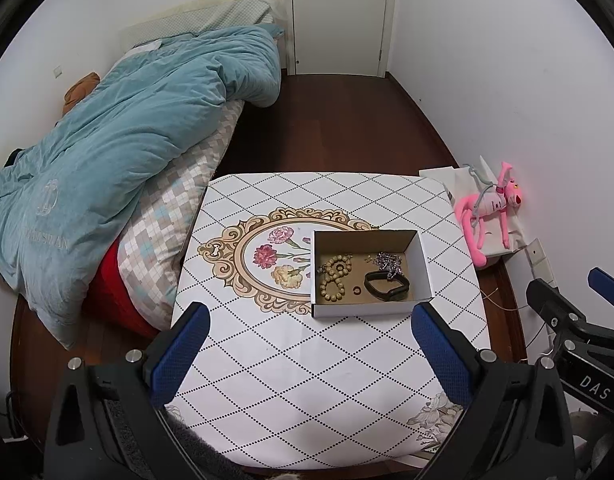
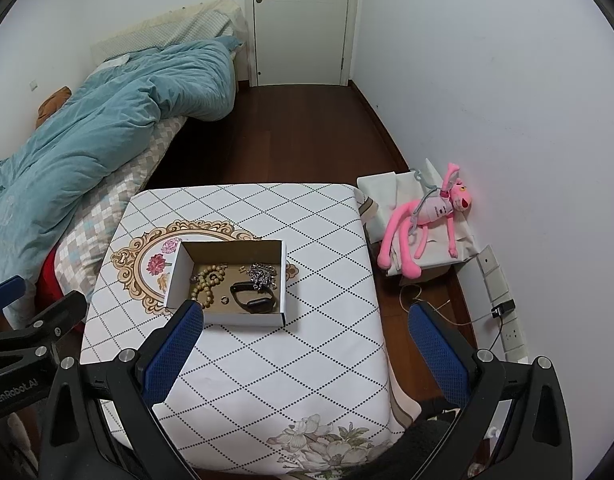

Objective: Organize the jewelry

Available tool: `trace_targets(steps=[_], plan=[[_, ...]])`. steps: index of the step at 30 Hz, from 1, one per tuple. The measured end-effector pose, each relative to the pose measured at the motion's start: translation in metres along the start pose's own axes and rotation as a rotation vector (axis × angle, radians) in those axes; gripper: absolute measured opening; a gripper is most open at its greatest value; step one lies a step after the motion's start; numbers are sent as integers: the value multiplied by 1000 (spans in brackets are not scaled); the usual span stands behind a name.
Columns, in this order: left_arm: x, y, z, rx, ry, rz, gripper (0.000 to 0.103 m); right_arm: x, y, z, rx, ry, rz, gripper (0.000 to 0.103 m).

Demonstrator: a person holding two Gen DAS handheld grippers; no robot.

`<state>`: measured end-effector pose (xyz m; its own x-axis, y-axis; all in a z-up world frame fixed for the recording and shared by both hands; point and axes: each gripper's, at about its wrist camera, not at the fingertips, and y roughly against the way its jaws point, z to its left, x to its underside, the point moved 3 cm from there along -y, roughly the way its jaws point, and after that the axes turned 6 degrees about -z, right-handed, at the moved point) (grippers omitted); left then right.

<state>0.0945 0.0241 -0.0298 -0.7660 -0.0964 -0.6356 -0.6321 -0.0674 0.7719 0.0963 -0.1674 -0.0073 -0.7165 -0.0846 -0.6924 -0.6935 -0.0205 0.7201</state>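
Bedroom, small table (image 1: 307,380) under a diamond-print cloth. Nearest: left gripper (image 1: 309,316) and right gripper (image 2: 307,316), both spread wide, holding nothing, above the table's near part. Mid-table: open cardboard box (image 1: 369,310) holding a wooden bead bracelet (image 1: 334,280), small ring (image 1: 357,290), black band (image 1: 387,286), silver chain (image 1: 389,262). Beyond: pink plush toy (image 1: 493,206) right, bed with teal quilt (image 1: 127,140) left, white door (image 1: 341,16) farthest.
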Motion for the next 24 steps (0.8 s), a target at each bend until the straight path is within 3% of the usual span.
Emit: trace_targets(steps=[24], plan=[[2,0,3,2,-3,2,103,2,-2,-1,1,-1,5,103]])
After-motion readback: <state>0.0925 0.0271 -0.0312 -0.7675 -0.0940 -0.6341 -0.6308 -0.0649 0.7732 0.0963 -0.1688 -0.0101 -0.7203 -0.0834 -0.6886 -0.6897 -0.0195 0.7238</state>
